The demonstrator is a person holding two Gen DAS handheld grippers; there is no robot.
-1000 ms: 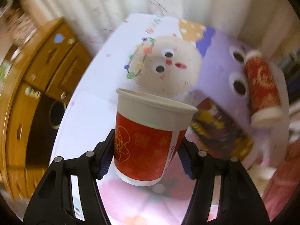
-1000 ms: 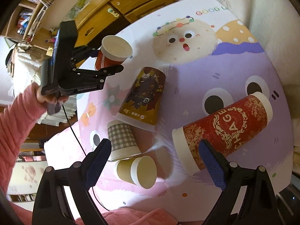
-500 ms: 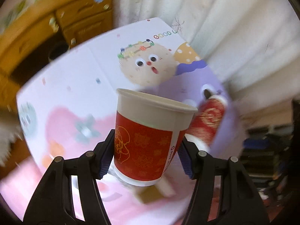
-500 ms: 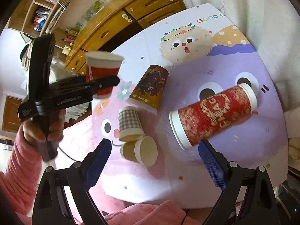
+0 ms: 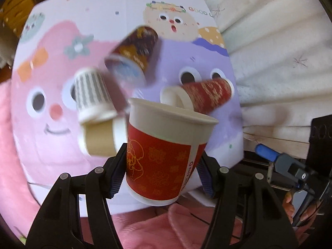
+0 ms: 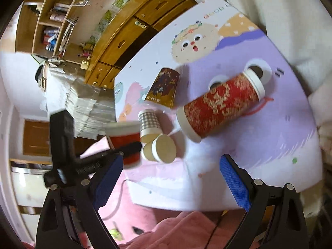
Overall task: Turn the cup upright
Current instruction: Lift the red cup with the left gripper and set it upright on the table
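While right tongs (image 6: 172,178) gape, left tongs (image 5: 159,172) clamp the red cup (image 5: 164,155) upright.

The cup (image 5: 164,157) is showing a red band with gold figures under a white rim. The surface (image 6: 286,137) is wearing pink and lilac cartoon faces, while a small cup (image 6: 148,121) is showing grey-and-white checks

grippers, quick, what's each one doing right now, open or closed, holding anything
Left gripper: closed on the small red cup, mouth up, held off the table.
Right gripper: open, fingers wide apart, nothing between them.
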